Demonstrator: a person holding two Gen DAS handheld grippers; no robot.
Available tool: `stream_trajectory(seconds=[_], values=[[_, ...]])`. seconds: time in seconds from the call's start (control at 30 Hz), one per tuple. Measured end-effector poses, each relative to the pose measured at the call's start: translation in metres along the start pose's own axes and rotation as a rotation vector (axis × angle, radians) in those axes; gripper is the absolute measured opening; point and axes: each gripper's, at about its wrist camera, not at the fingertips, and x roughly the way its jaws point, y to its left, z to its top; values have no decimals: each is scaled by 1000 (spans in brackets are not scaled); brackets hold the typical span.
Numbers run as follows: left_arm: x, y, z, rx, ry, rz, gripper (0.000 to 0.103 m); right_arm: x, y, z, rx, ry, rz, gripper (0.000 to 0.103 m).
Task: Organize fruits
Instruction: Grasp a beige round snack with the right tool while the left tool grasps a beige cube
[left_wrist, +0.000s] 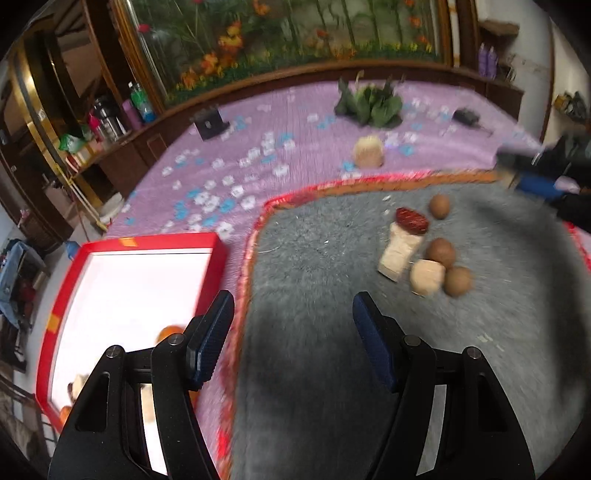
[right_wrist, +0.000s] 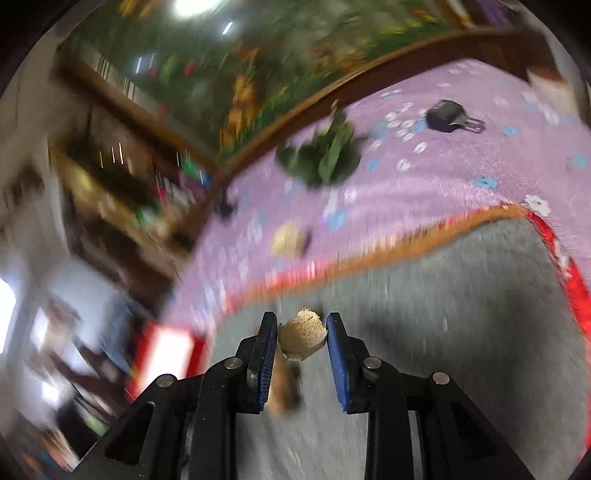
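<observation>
While both views are pretty smeared with blur, the room reads fine: a big flower mural runs along the far wall, with dark wooden shelves full of bottles off to the left. Most of the space is a purple bedspread dotted with white and blue flowers, and a grey fuzzy mat with a red-orange border lies on its near side. Left of the mat sits a red box with a bright white inside and something orange in its near end. A bunch of leafy greens lies far out on the bedspread, and a pale round fruit sits just beyond the mat's edge. On the mat, right of centre, there's a little cluster: three brown round fruits, a dark red one and a couple of pale chunks.

Left tongs hang wide open over the mat, nothing between them. Right tongs are pinched on a pale fuzzy chunk.
</observation>
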Motion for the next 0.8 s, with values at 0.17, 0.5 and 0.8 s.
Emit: stream_trajectory(seconds=[0.17,0.5,0.8], values=[[10,-16,9,34,-2,-65,67,1,-38,10,100,21,22,27],[5,-37,18,113,-18,-145,67,12,-38,6,166,97,87,27],[15,-35,30,80,8,-176,67,19,-37,6,153,110,73,27]])
